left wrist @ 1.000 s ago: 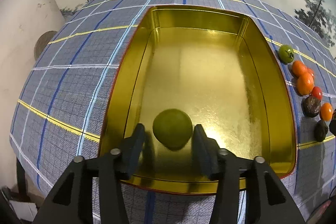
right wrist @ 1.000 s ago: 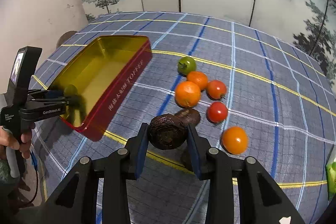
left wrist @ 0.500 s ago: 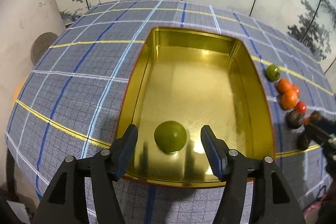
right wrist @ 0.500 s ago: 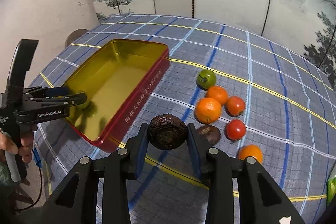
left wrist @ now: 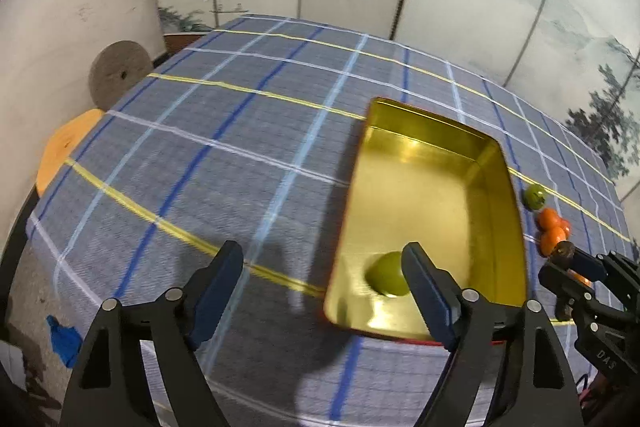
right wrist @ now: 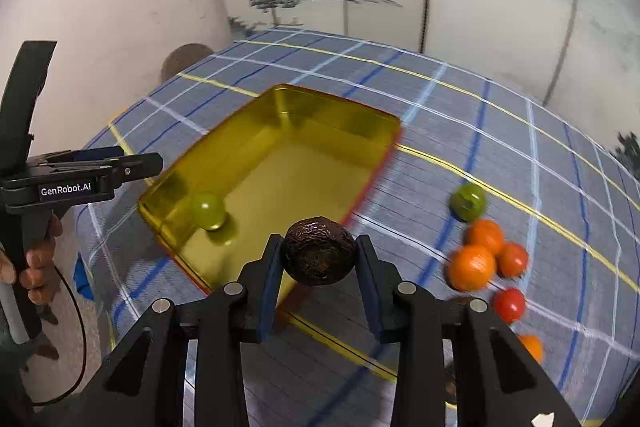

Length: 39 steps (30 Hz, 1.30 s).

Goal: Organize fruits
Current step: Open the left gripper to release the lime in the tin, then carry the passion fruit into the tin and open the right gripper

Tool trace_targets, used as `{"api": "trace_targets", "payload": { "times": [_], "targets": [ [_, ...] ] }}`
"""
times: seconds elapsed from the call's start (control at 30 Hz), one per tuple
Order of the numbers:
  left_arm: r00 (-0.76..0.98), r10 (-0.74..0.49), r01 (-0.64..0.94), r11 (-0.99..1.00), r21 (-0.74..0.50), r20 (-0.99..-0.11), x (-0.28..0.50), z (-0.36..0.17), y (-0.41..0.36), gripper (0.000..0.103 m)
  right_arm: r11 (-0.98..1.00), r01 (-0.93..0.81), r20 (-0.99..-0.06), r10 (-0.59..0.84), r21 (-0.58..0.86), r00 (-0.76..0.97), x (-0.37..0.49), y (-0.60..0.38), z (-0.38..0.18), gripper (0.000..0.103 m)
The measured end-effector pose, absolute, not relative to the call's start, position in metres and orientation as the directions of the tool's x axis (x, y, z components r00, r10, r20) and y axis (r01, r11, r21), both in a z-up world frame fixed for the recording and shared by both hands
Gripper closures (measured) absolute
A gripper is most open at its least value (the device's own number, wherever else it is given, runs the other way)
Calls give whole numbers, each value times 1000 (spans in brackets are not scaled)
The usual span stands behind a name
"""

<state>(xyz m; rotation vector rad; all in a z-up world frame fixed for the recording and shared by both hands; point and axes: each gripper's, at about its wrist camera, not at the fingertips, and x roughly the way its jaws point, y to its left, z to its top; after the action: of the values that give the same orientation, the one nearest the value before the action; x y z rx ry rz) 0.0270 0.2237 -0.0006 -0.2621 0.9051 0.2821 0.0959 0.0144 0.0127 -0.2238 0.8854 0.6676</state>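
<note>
Dark wrinkled fruit (right wrist: 319, 251) clamped between right gripper (right wrist: 318, 267) pads, above near edge of gold tin (right wrist: 224, 151). Left gripper (left wrist: 322, 293) jaws opening, nothing between them; green fruit (left wrist: 387, 274) lies inside tin near corner. Oranges (right wrist: 472, 266), tomatoes (right wrist: 508, 304) on checked cloth (left wrist: 224, 147) right of tin.

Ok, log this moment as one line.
left gripper: opening, empty | green fruit: in tin | right gripper: shut on dark fruit | rest on cloth
</note>
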Motion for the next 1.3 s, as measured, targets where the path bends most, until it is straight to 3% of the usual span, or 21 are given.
{"api": "trace_targets", "payload": {
  "times": [0.4, 1.3],
  "targets": [
    [552, 158, -401, 911, -94, -819, 8, -14, 250, 13, 714, -697, -811, 450, 74, 375, 103, 70, -7, 70],
    [498, 217, -452, 891, -37, -840, -6, -36, 268, 13, 699, -714, -862, 385, 38, 331, 111, 95, -44, 69]
  ]
}}
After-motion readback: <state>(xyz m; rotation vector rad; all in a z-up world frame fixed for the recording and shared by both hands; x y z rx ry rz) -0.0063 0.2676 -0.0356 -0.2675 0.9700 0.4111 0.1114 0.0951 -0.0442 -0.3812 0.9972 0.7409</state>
